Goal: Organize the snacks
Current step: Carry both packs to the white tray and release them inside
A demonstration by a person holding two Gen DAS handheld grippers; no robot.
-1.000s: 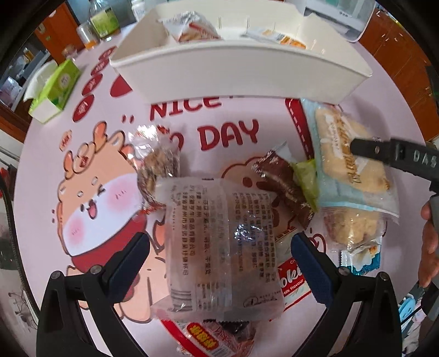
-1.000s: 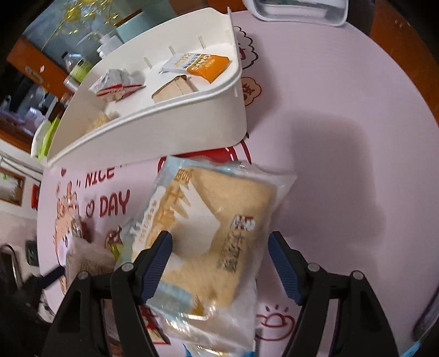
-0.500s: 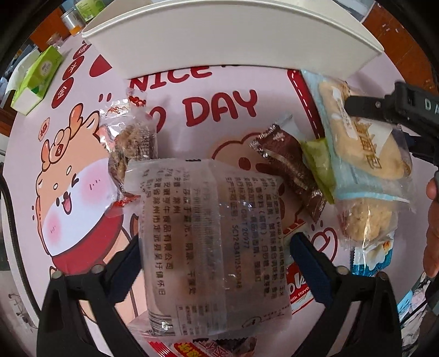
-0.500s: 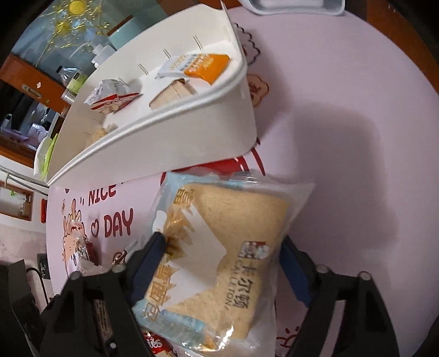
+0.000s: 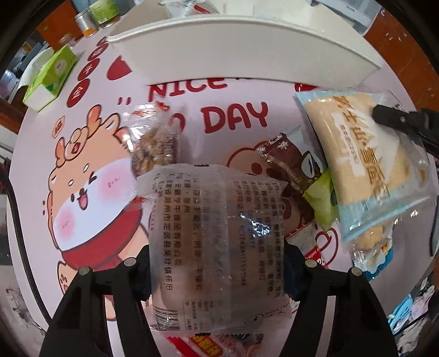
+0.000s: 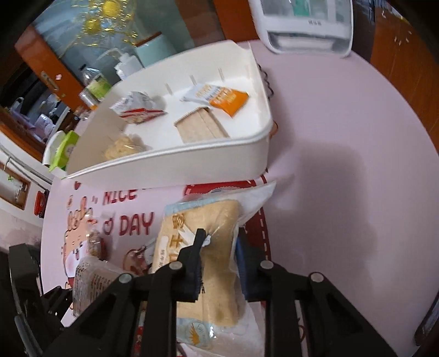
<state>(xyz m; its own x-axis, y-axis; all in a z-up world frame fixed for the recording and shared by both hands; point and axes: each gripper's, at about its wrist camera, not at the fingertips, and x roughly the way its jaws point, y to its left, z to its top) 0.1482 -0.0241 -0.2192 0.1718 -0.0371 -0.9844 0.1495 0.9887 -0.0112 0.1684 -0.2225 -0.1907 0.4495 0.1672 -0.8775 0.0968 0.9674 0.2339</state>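
Note:
A clear snack packet [image 5: 216, 233] with printed text lies on the pink cartoon mat. My left gripper [image 5: 219, 274] points straight down over it, its jaws closing, and both pads touch the packet's sides. My right gripper [image 6: 218, 261] is shut on a bread packet [image 6: 203, 236] with a light blue edge, held tilted just above the mat. In the left wrist view that bread packet [image 5: 365, 153] sits at the right with a right finger [image 5: 397, 118] on it. The white bin [image 6: 192, 164] stands behind and holds several snacks.
A nut bar packet [image 5: 155, 148], a brown chocolate packet [image 5: 290, 162] and a green packet [image 5: 321, 197] lie around the clear packet. A green tissue box [image 5: 49, 79] and jars [image 5: 104, 11] stand at the far left. A white appliance [image 6: 307, 24] sits behind the bin.
The left jaws have narrowed from wide apart onto the clear packet's sides. The right jaws have shut on the bread packet and raised it, squeezed narrow, off the mat.

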